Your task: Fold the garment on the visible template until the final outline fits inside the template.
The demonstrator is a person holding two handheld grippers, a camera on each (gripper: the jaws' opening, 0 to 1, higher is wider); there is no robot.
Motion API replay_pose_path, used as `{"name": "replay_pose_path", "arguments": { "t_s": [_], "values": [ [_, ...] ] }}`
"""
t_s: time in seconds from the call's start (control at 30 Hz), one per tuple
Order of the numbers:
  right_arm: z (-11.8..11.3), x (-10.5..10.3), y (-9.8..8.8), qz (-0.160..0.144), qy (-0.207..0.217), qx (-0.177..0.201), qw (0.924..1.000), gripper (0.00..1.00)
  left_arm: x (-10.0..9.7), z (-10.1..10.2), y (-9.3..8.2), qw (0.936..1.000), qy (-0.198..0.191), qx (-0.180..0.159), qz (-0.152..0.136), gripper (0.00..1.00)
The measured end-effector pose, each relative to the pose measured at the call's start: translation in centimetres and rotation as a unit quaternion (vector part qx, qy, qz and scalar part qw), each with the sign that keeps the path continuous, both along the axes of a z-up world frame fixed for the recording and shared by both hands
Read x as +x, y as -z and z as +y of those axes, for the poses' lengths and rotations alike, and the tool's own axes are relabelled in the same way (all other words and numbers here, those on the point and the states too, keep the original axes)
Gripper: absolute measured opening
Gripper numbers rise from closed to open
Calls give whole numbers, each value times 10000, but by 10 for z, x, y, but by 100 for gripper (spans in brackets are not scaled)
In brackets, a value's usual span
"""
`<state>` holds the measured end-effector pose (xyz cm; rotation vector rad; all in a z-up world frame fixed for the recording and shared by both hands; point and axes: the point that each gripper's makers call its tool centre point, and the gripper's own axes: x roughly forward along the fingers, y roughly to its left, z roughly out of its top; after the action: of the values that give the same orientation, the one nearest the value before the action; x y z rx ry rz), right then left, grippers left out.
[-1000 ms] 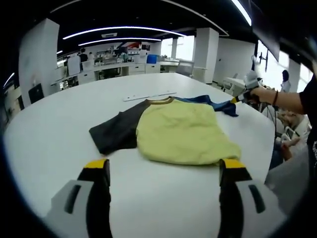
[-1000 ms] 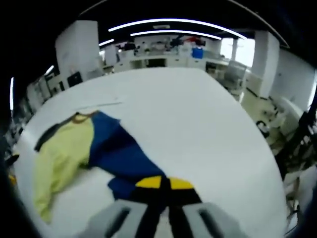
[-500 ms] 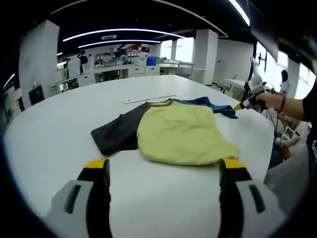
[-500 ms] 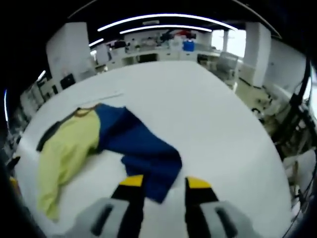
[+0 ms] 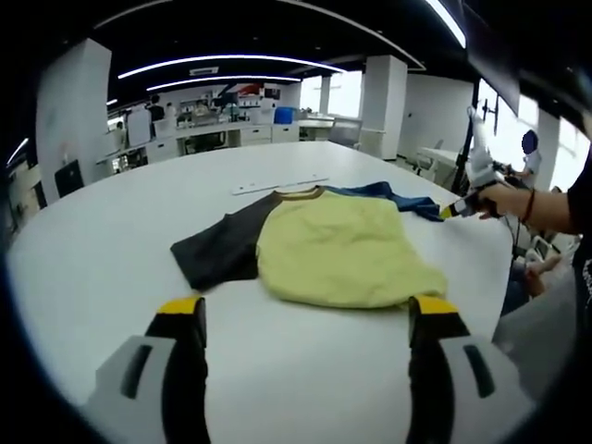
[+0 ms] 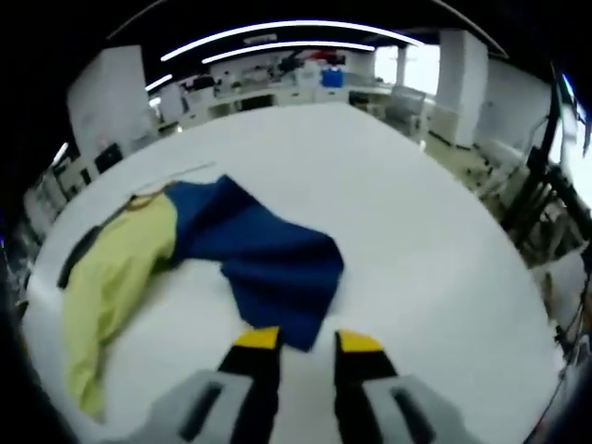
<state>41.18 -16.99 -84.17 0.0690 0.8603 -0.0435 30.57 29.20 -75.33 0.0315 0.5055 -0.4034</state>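
Shirt spread on the white table, both grippers empty

The garment [image 5: 342, 245], a yellow-bodied shirt with a dark left sleeve [image 5: 217, 250] and a blue sleeve [image 6: 277, 273], lies flat on the table [image 5: 92, 268]; the left gripper [image 5: 305, 319] hovers short of the hem with its jaws wide apart and nothing between them, while the right gripper [image 6: 301, 340] sits just off the blue sleeve's cuff, jaws parted by a narrow gap and gripping nothing. I cannot make out a template outline. The risk, as I judge it: a pinch at the cuff edge may catch only one layer or slip, dragging the shirt askew and bunching the fold
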Motion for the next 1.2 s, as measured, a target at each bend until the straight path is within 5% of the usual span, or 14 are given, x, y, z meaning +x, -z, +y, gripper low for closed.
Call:
{"name": "replay_pose_path", "arguments": {
  "t_s": [0.43, 0.8, 0.93, 1.2],
  "values": [
    [11, -6, 3, -36, 14, -87, 10000, 6, 0, 11, 7, 9999, -166, 2, 22, 86],
    [9, -9, -5, -241, 224, 486, 9983, 0, 0, 11, 2, 9999, -105, 84, -27, 86],
    [-11, -7, -21, -352, -71, 111, 9993, 0, 1, 10, -3, 9998, -119, 85, -99, 86],
    [-48, -10, -41, -387, -96, -44, 9992, 0, -3, -2, -3, 9999, -79, 106, -67, 87]
  ]
}}
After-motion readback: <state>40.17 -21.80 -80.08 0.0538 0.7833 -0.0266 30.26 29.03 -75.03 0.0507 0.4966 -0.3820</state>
